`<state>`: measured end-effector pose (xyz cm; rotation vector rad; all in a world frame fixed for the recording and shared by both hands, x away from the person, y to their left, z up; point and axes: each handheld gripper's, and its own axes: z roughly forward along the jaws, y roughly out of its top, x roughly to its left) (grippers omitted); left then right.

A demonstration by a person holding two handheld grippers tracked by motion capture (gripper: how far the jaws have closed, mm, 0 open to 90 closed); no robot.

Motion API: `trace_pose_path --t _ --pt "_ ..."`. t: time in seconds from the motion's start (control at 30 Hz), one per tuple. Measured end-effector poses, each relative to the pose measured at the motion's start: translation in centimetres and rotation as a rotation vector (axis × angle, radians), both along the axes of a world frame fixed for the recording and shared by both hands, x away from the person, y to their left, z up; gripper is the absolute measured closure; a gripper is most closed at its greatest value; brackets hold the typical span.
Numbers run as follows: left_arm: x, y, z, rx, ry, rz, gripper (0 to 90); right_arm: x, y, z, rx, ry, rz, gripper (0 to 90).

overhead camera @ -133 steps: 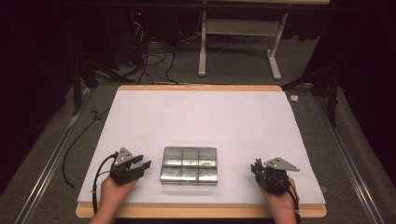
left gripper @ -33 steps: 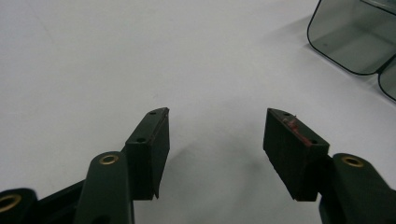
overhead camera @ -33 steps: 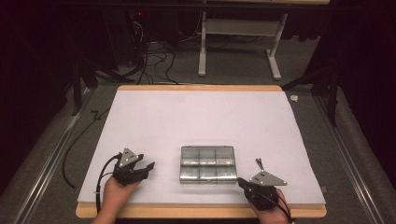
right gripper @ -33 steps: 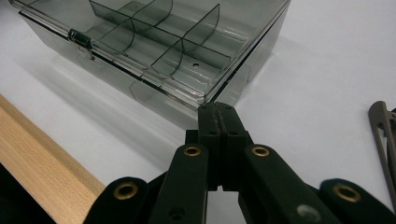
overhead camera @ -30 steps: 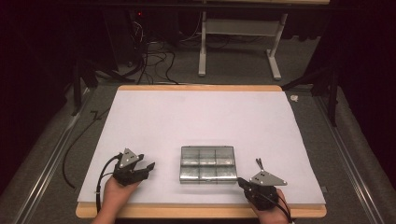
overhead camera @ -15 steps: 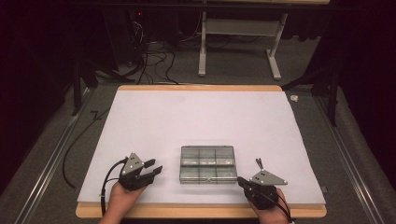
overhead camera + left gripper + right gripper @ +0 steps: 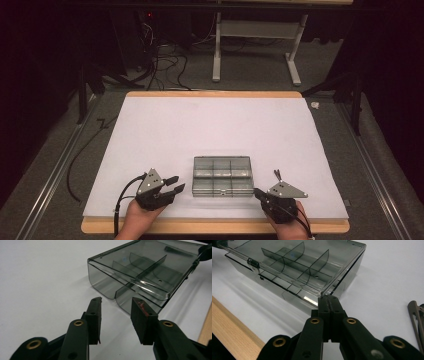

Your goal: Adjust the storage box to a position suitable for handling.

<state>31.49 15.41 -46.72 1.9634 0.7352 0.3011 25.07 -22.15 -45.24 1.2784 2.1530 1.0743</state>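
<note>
A smoky clear plastic compartment box [image 7: 223, 175] lies with its lid down on the white sheet near the table's front edge. My left gripper [image 7: 177, 183] is open just off the box's front left corner, a short gap away. In the left gripper view, the gripper [image 7: 116, 301] points at the rounded end wall of the box [image 7: 140, 272], with nothing between the jaws. My right gripper [image 7: 256, 191] is shut, its tips at the front right corner. In the right gripper view, the gripper [image 7: 329, 298] touches the lid corner of the box [image 7: 294, 262].
Metal tweezers [image 7: 276, 175] lie on the sheet just right of the box, next to my right gripper, and the tweezers [image 7: 415, 312] appear at the right edge of the right gripper view. The wooden table edge [image 7: 215, 226] runs just below both hands. White sheet [image 7: 215, 125] stretches behind the box.
My left gripper has moved right, closer to the box's left end. Compared with several seconds ago, the box lies farther right and my right gripper is lower and nearer its corner.
</note>
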Motion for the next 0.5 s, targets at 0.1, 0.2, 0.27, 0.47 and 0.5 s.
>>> trace_pose_path --t 0.1,0.2,0.27,0.47,0.5 --pt "0.0 -0.2 0.0 -0.016 0.027 -0.007 64.3 0.1 0.0 0.1 0.003 -0.002 -0.004 90.0" --pt "-0.2 -0.6 0.0 -0.009 0.027 -0.018 67.3 0.2 0.0 0.1 0.006 -0.003 -0.005 90.0" --pt "-0.5 -0.9 0.1 -0.006 0.014 -0.032 68.7 0.2 0.0 0.1 0.003 -0.004 -0.004 90.0" --pt "-0.9 -1.4 0.1 -0.014 0.005 -0.066 74.6 0.3 0.1 0.2 0.008 -0.011 -0.004 90.0" --pt "-0.9 -1.5 0.2 -0.017 0.008 -0.069 75.5 0.3 0.1 0.2 0.008 -0.013 -0.003 90.0"
